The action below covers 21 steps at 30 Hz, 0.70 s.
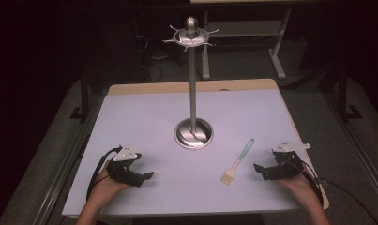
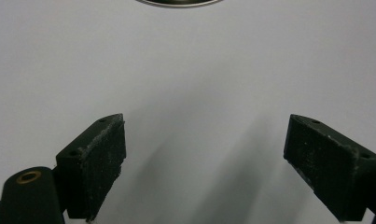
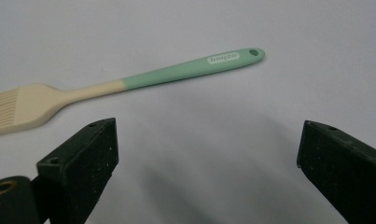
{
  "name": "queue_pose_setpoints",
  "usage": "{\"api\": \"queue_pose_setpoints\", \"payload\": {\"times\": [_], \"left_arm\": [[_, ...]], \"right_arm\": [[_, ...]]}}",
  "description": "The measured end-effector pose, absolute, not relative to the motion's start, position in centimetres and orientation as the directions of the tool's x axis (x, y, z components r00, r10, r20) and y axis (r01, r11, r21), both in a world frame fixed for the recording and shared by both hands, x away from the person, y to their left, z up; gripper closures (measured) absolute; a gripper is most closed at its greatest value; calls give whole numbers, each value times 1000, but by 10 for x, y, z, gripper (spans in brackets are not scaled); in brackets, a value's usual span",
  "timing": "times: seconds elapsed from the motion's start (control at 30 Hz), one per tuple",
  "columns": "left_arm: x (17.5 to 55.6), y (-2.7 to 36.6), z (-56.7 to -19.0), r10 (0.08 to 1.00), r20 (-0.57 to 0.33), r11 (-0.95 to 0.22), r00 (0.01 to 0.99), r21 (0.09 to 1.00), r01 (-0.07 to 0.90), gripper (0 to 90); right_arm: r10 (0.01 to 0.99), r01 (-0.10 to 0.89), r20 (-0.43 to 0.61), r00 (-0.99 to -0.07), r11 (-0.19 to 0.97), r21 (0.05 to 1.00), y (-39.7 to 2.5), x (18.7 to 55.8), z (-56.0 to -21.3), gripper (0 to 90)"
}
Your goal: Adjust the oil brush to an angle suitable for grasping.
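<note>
The right tool point(image 1: 260, 169) rests wide open and empty near the pastry brush point(image 3: 129, 84) on the counter point(image 1: 144, 112); its jaws point toward the handle. The left tool point(image 1: 147, 176) likewise gapes empty; the metal stand point(image 1: 193, 133) rises between them farther back.

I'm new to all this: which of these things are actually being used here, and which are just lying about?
In use, likely:
pastry brush, nearest the open right gripper
left gripper, open
hook stand, probably

Lying about:
desk frame behind the table
</note>
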<state>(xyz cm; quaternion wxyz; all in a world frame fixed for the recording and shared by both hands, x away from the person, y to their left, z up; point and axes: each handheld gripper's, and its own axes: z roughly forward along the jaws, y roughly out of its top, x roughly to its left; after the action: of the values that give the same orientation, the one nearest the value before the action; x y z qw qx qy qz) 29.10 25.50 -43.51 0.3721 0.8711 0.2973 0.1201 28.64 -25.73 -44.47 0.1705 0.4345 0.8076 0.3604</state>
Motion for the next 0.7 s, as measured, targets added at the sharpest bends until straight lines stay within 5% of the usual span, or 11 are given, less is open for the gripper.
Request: {"api": "queue_pose_setpoints", "payload": {"times": [0.17, 0.3, 0.4, 0.7], "left_arm": [[289, 256, -434, 615, -28, -524, 788, 732, 435, 130], [286, 255, -435, 599, -21, -546, 800, 721, 428, 131], [284, 255, -434, 595, -23, -538, 803, 731, 419, 131], [283, 255, -432, 593, -39, -523, 804, 741, 421, 131]], "right_arm": [[820, 582, 60, -569, 350, 734, -260, 287, -445, 62], [816, 587, 72, -574, 348, 730, -261, 290, -444, 171], [813, 584, 67, -578, 355, 730, -261, 292, -441, 376], [804, 567, 75, -590, 347, 748, -257, 310, -431, 732]]}}
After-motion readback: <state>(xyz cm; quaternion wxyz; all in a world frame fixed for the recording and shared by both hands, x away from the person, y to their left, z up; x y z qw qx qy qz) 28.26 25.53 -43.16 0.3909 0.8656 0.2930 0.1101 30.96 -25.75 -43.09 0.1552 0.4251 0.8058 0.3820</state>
